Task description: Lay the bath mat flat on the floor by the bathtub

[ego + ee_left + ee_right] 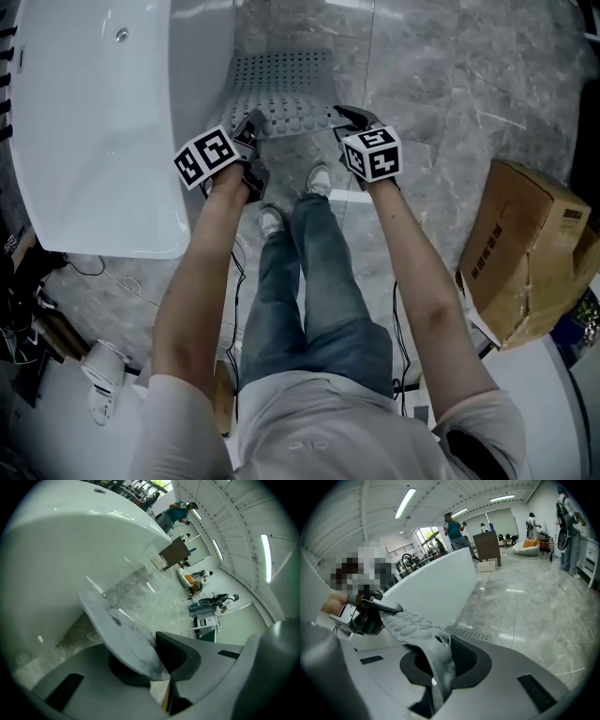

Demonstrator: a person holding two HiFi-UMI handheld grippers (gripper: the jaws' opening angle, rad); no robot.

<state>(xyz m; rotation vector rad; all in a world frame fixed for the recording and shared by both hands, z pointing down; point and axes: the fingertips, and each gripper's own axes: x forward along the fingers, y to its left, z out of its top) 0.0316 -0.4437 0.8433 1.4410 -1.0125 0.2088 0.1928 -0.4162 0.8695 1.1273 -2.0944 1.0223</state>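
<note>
A grey perforated bath mat [281,89] lies on the marble floor beside the white bathtub [103,122]; its far part rests flat, its near edge is lifted. My left gripper [251,127] is shut on the mat's near left corner [126,641]. My right gripper [345,117] is shut on the near right corner [426,639], and the bumpy mat edge stretches across to the left gripper [365,613]. The tub wall [70,564] fills the left gripper view.
The person's legs and white shoes [295,202] stand just behind the mat. A cardboard box [525,248] sits on the floor at the right. Cables [94,272] run by the tub's near end. Distant people and furniture [487,543] stand across the hall.
</note>
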